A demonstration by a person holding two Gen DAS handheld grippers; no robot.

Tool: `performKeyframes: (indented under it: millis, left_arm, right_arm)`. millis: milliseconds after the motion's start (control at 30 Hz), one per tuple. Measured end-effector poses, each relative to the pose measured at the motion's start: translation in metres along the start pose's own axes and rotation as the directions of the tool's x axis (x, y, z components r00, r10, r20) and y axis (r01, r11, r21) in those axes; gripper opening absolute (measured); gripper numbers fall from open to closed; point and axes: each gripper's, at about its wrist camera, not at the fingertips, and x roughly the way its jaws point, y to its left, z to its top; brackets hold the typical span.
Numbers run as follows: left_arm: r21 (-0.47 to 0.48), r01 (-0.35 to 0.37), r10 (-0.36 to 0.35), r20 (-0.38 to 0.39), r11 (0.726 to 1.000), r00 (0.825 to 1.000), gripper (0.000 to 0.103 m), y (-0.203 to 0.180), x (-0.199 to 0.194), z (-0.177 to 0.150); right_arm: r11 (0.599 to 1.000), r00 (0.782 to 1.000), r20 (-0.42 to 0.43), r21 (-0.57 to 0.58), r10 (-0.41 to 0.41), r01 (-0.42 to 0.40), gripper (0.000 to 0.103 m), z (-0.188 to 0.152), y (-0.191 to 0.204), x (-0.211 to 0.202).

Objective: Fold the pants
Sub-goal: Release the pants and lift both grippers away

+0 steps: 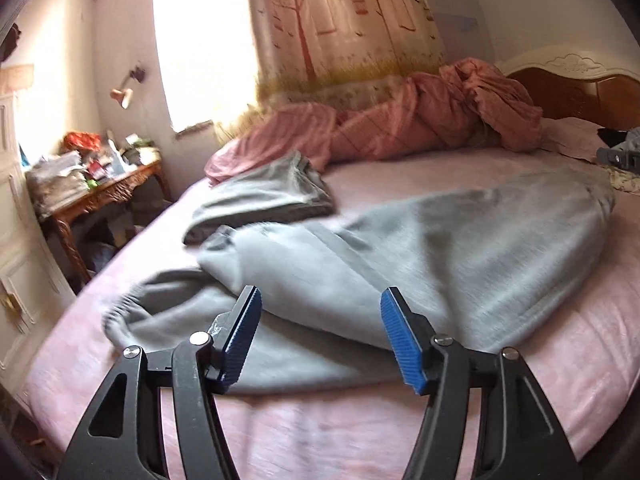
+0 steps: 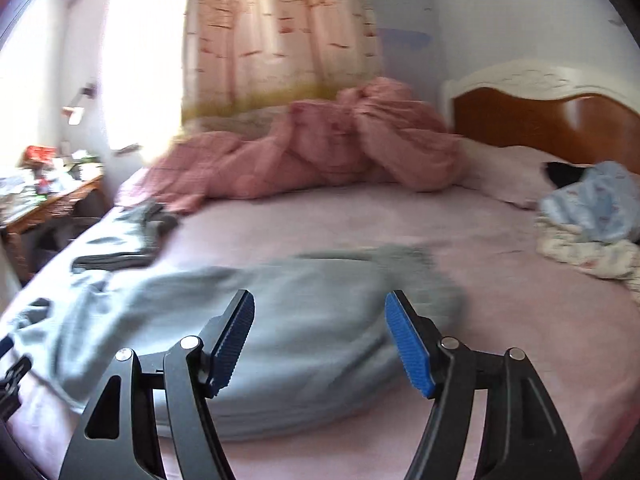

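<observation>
On the bed (image 1: 520, 380), the grey pants (image 1: 420, 248) lie doubled over, rumpled, with the waistband end loose. Both tools, left (image 1: 320, 336) and right (image 2: 320, 340), hang spread and empty above them. Further folds probably remain.

No legible text, labels, brands or numbers in either view. Curtain (image 1: 340, 28) behind the bed (image 1: 400, 168) carries a printed tree and birdcage pattern only. Clutter on the desk (image 1: 116, 188) left of the bed too blurred to read.
</observation>
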Motion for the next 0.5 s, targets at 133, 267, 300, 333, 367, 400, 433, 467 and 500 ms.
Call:
performKeyframes:
  millis: [133,267,300,333,367,400,433,467,500]
  left_arm:
    - [-0.030,-0.032,0.032,0.018,0.999,0.999,0.061,0.041,0.012,0.011]
    - [-0.085,-0.019,0.024,0.057,0.996,0.998,0.070,0.082,0.021,0.023]
    - [-0.101,-0.007,0.014,0.068,0.995,0.998,0.070,0.090,0.022,0.027]
    - [-0.111,0.001,0.008,0.076,0.994,0.997,0.070,0.098,0.023,0.032]
    - [-0.113,-0.003,0.012,0.082,0.994,0.997,0.073,0.103,0.022,0.037]
    - [-0.107,-0.018,0.027,0.089,0.994,0.996,0.082,0.106,0.021,0.042]
    - [-0.103,-0.037,0.048,0.114,0.994,0.992,0.087,0.110,0.018,0.047]
    - [-0.102,-0.046,0.062,0.157,0.994,0.986,0.101,0.113,0.014,0.051]
    - [-0.103,-0.049,0.071,0.213,0.993,0.975,0.103,0.117,0.010,0.053]
  right_arm:
    - [0.993,0.993,-0.019,0.000,0.119,-0.119,0.070,-0.013,0.058,0.015]
    - [0.967,0.966,-0.066,0.055,0.251,-0.248,0.070,-0.028,0.111,0.038]
    - [0.966,0.965,-0.058,0.056,0.257,-0.254,0.070,-0.030,0.125,0.042]
    - [0.964,0.964,-0.047,0.048,0.263,-0.261,0.071,-0.032,0.138,0.045]
    - [0.958,0.957,-0.041,0.026,0.286,-0.285,0.074,-0.033,0.155,0.048]
    - [0.952,0.951,-0.043,0.001,0.306,-0.306,0.078,-0.033,0.169,0.051]
    - [0.948,0.948,-0.044,-0.017,0.316,-0.317,0.078,-0.034,0.179,0.054]
    - [0.946,0.946,-0.046,-0.034,0.320,-0.322,0.078,-0.034,0.191,0.056]
    - [0.941,0.942,-0.053,-0.056,0.330,-0.333,0.078,-0.034,0.206,0.058]
